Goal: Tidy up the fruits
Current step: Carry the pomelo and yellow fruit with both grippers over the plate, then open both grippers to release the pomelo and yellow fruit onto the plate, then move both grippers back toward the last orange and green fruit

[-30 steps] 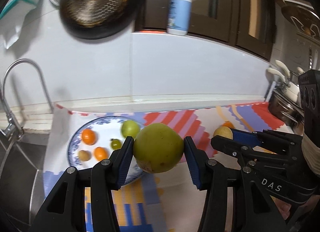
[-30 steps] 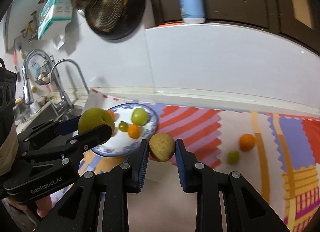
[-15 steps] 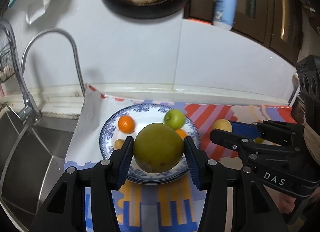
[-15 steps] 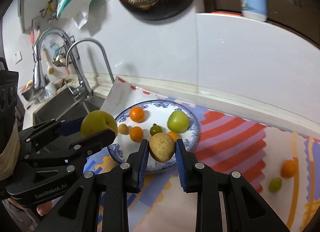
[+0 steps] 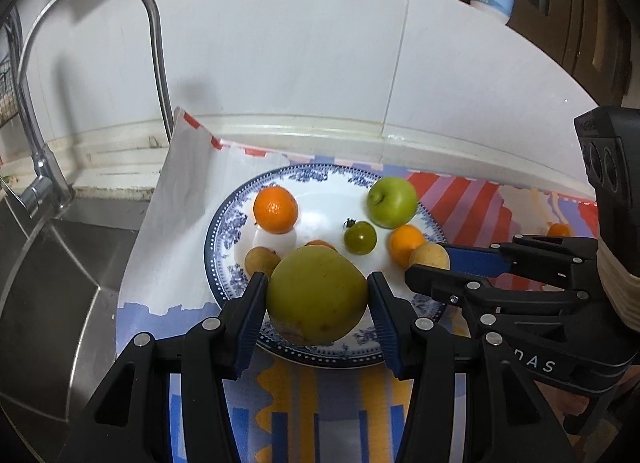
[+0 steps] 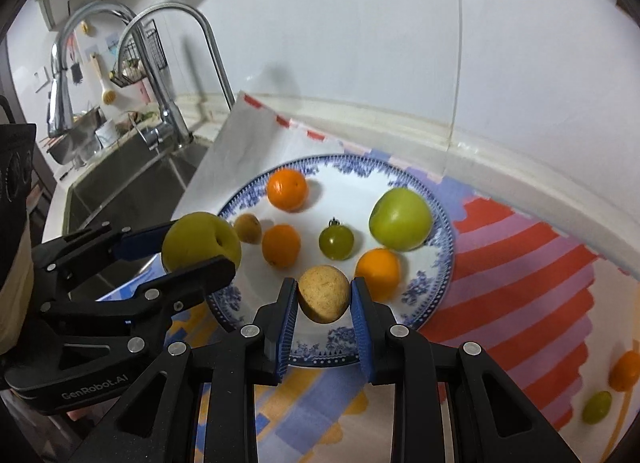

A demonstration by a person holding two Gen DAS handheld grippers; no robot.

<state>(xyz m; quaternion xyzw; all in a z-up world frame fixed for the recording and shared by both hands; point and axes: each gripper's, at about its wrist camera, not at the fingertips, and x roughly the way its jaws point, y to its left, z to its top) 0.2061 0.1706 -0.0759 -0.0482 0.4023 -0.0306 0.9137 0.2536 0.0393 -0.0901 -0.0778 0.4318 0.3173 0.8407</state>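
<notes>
- My left gripper (image 5: 317, 303) sits low centre in the left wrist view, its blue pads clamped on a large yellow-green fruit (image 5: 316, 295); the fruit fills the gap between the fingers and hangs over the near rim of the blue-patterned plate (image 5: 224, 235).
- In the right wrist view the same fruit (image 6: 200, 241) shows at mid left, above the plate's left edge.
- My right gripper (image 6: 324, 303) is closed on a small tan fruit (image 6: 324, 294), low centre of that view, over the plate's near part.
- From the left wrist view, the tan fruit (image 5: 429, 256) appears right of centre, held between the right gripper's fingers over the plate's right side.
- On the plate: a green apple (image 6: 400, 219) at right, a small green tomato (image 6: 336, 241) in the middle, three oranges (image 6: 287, 188) (image 6: 281, 245) (image 6: 378, 269), and a small tan fruit (image 6: 247, 227) at left.
- Off the plate, lower right of the right wrist view: an orange (image 6: 625, 371) and a small green fruit (image 6: 597, 406) on the striped mat (image 6: 520, 263).
- Faucet (image 5: 80, 63) and sink (image 5: 52, 283) at left.
</notes>
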